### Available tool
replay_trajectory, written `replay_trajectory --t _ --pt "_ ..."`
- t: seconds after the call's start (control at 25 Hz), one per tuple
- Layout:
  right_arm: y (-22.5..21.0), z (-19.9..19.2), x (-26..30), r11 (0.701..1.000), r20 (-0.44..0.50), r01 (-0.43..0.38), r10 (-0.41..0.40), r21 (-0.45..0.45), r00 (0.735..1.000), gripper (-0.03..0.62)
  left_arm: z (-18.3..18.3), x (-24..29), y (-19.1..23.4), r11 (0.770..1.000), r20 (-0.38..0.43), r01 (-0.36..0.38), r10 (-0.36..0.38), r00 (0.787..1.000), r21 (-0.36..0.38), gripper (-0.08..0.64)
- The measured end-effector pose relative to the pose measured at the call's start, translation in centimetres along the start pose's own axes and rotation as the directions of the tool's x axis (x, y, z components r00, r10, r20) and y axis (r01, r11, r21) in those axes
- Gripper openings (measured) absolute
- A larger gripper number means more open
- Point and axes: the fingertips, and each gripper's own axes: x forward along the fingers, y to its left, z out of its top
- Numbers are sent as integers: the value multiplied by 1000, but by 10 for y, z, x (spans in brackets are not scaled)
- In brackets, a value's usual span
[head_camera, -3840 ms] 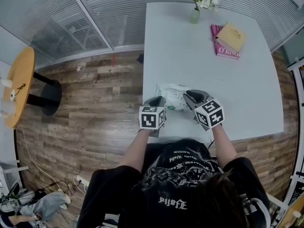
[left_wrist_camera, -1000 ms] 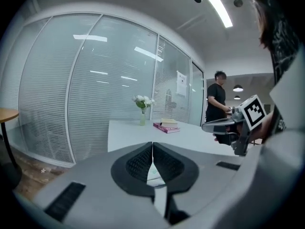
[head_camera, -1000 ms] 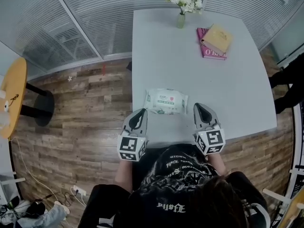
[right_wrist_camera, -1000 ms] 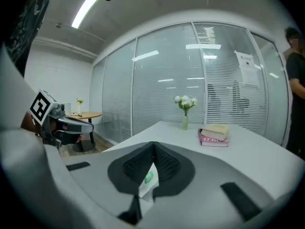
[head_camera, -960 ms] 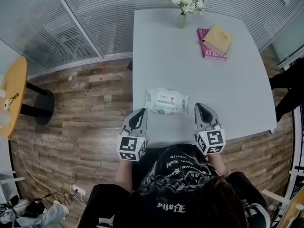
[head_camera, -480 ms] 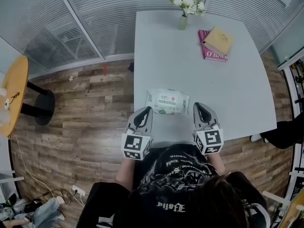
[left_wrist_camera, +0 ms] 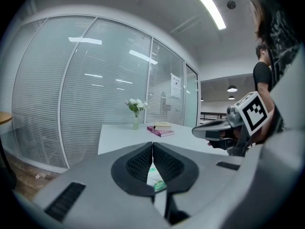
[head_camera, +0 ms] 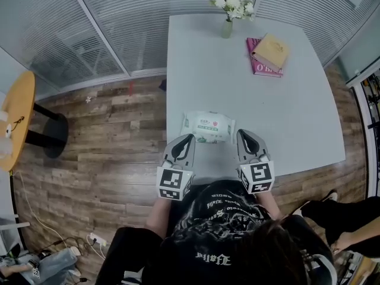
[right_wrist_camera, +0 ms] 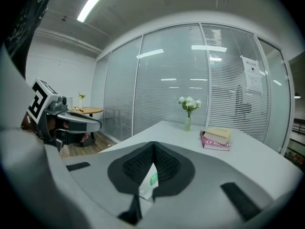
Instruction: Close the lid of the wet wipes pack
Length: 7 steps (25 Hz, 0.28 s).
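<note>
The wet wipes pack point(head_camera: 208, 126), white with a green and white label, lies flat near the front edge of the white table point(head_camera: 249, 94); its lid looks flat against the top. My left gripper point(head_camera: 189, 137) is shut and empty just in front of the pack's left corner, apart from it. On the other side, my right gripper point(head_camera: 240, 133) is shut too, close by the pack's right end. In the left gripper view a strip of the pack point(left_wrist_camera: 155, 178) shows below the closed jaws, and the right gripper view shows the pack point(right_wrist_camera: 148, 185) the same way.
A vase of flowers point(head_camera: 228, 6) and two stacked books point(head_camera: 270, 53) stand at the table's far end. A round wooden side table point(head_camera: 15, 117) is at the left on the wood floor. A person's legs point(head_camera: 341, 218) show at the lower right. Glass walls run behind.
Both grippers drew back off the pack a few seconds ago, and over the last second have edged forward and inward beside it. A passer-by moved along the right side.
</note>
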Motion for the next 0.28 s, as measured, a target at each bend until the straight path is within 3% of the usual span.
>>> replay_trajectory --t 0.28 --pt "-3 0 -4 1000 -1 11 -11 -3 1000 -2 1 -2 0 1000 4 -4 4 1000 -5 8"
